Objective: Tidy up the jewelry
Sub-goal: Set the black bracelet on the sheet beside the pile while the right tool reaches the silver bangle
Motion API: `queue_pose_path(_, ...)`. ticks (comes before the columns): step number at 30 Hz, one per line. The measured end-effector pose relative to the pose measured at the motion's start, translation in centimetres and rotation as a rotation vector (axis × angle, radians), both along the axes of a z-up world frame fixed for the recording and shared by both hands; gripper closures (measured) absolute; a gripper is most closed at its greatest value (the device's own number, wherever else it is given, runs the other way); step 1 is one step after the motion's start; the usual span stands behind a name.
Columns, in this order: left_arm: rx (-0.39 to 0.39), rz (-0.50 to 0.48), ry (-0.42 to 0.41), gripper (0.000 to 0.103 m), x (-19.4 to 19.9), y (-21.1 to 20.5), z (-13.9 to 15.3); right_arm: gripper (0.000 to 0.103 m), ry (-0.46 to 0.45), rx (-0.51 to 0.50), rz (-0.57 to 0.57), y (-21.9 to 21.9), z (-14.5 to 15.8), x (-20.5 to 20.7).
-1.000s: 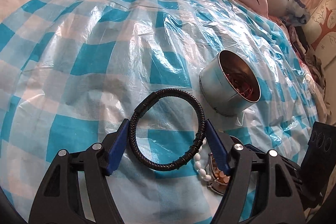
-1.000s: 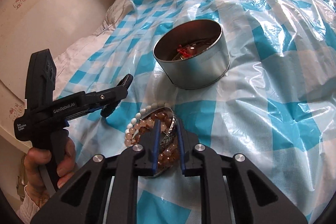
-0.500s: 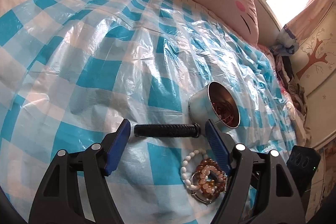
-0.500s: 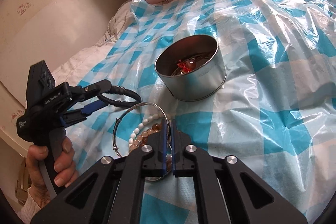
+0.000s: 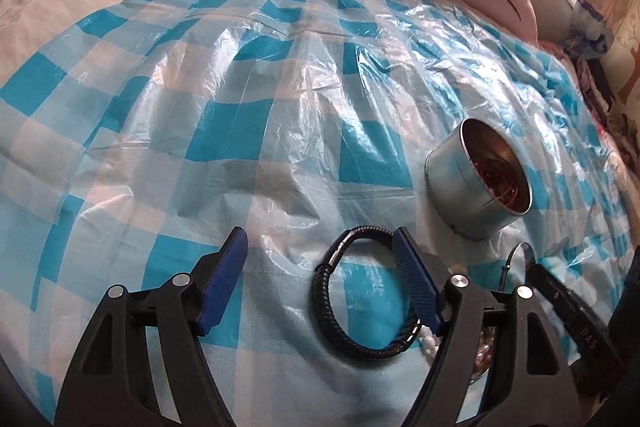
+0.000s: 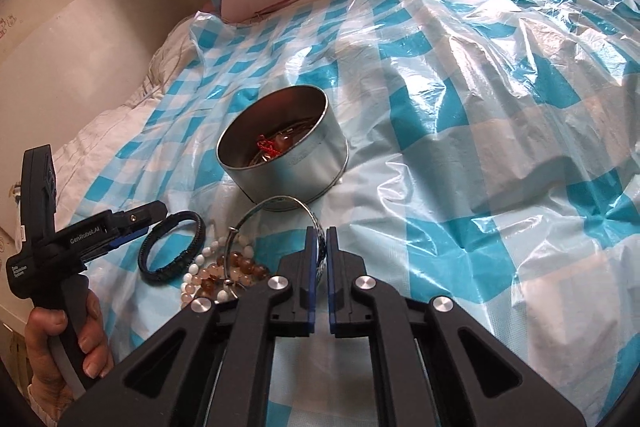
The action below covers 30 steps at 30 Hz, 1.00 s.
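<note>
Left gripper (image 5: 320,247) fingers apart; black bracelet (image 5: 360,307) lies on bed sheet (image 5: 200,107) between them, against right finger. Right gripper (image 6: 319,241) fingers clamped on silver bangle (image 6: 280,205), lifted just before tin (image 6: 284,147). Bead bracelets (image 6: 224,271) lie beside black bracelet.

left hand-held gripper (image 5: 320,247) agape, right hand-held gripper (image 6: 319,241) pinched

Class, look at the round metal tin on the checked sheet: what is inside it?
Inside the tin lie a red tasselled piece and some brownish, shiny jewelry. The near wall hides the rest of the bottom, so the pieces cannot be counted.
</note>
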<state>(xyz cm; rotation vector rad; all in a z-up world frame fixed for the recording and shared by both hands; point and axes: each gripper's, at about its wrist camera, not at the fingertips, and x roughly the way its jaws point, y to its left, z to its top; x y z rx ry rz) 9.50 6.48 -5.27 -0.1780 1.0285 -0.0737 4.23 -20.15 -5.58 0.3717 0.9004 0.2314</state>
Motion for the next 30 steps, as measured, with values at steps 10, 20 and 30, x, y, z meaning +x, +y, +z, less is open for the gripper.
queue_pose_path(10, 0.199, -0.088, 0.039, 0.033, -0.2, -2.9, -1.3, 0.079, 0.03, -0.019, -0.017, -0.2, -0.7, 0.3)
queue_pose_path(20, 0.205, -0.093, 0.039, 0.033, -0.3, -3.0, -1.3, 0.078, 0.035, -0.043, -0.005, 0.3, -0.8, 0.3)
queue_pose_path(30, 0.235, -0.112, 0.031, 0.052, -0.4, -3.7, -1.3, 0.081, 0.053, -0.181, 0.04, 2.6, -1.2, 0.7)
